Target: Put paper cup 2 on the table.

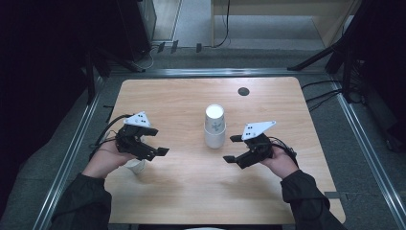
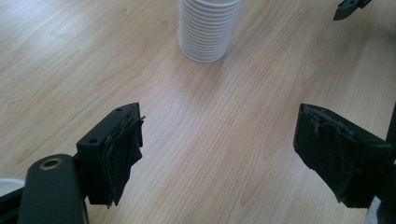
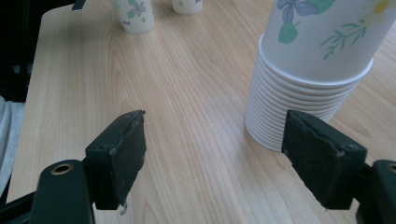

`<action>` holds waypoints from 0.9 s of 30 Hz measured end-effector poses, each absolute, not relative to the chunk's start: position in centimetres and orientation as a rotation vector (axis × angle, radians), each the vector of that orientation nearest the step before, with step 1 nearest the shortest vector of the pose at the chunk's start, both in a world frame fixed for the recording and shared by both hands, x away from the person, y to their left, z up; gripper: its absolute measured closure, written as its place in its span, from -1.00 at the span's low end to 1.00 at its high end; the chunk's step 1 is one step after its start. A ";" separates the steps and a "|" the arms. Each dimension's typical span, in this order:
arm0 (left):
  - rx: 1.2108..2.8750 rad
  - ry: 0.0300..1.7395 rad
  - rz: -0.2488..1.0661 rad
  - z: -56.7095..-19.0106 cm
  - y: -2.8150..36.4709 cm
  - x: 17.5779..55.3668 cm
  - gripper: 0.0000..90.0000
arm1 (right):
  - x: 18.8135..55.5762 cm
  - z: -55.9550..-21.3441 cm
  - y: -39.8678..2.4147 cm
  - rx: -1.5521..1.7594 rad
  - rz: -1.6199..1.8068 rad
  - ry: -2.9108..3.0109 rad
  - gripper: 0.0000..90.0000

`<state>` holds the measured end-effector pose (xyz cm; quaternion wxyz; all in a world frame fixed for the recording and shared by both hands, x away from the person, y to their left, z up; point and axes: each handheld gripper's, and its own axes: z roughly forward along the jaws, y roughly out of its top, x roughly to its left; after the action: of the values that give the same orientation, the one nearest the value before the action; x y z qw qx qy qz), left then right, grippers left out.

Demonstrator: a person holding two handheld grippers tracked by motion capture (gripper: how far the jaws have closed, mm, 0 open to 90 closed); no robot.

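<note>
Approaching the cup stack (image 1: 214, 127); left gripper (image 1: 152, 142) and right gripper (image 1: 233, 148) both spread, empty; next, steadying stack, pinching top cup

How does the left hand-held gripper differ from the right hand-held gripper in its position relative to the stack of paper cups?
1. The right hand-held gripper is close to the stack of paper cups, with one jaw beside its base. The left hand-held gripper is farther away, with bare table before it.
2. A single cup sits partly hidden beneath the left hand-held gripper, far from the right one.
Shared: both are open, hold nothing and point towards the stack.
</note>
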<state>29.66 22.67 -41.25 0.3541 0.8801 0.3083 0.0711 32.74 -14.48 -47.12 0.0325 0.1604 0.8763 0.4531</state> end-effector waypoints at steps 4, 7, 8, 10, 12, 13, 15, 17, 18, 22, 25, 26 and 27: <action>2.273 0.791 0.191 -41.5 21.6 29.7 -0.65 | 32.6 -47.1 -14.7 0.507 1.392 2.695 -0.51; 2.264 0.784 0.183 -41.6 20.7 29.8 -0.65 | 32.5 -47.1 -14.9 0.510 1.390 2.693 -0.51; 2.270 0.776 0.182 -41.7 20.4 29.8 -0.65 | 32.5 -47.1 -14.9 0.510 1.391 2.690 -0.51; 2.272 0.765 0.186 -41.8 19.7 29.7 -0.65 | 32.4 -47.1 -15.1 0.518 1.388 2.691 -0.51; 2.276 0.754 0.194 -41.9 19.2 29.6 -0.65 | 32.4 -47.1 -15.2 0.515 1.389 2.687 -0.51; 2.279 0.748 0.196 -42.0 18.9 29.6 -0.65 | 32.3 -47.1 -15.3 0.520 1.390 2.685 -0.51; 2.278 0.740 0.213 -42.1 18.4 29.6 -0.65 | 32.2 -47.1 -15.4 0.531 1.391 2.684 -0.51; 2.279 0.746 0.225 -42.3 18.0 29.6 -0.65 | 32.2 -47.1 -15.4 0.523 1.391 2.680 -0.51; 2.269 0.753 0.241 -42.5 17.7 29.5 -0.65 | 32.2 -47.1 -15.5 0.524 1.386 2.681 -0.51; 2.273 0.753 0.227 -43.1 16.9 29.5 -0.65 | 32.0 -47.2 -15.5 0.534 1.386 2.682 -0.51; 2.270 0.751 0.225 -43.4 16.4 29.4 -0.65 | 32.0 -47.2 -15.5 0.530 1.385 2.682 -0.51; 2.270 0.747 0.223 -43.5 16.2 29.4 -0.65 | 32.0 -47.2 -15.5 0.528 1.382 2.683 -0.51; 2.268 0.745 0.228 -43.6 16.0 29.3 -0.65 | 32.0 -47.2 -15.5 0.530 1.380 2.683 -0.51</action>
<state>29.29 16.02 -43.59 0.3631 0.8812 0.2895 0.0887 32.03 -15.54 -47.22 0.0389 0.1729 0.8752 0.4501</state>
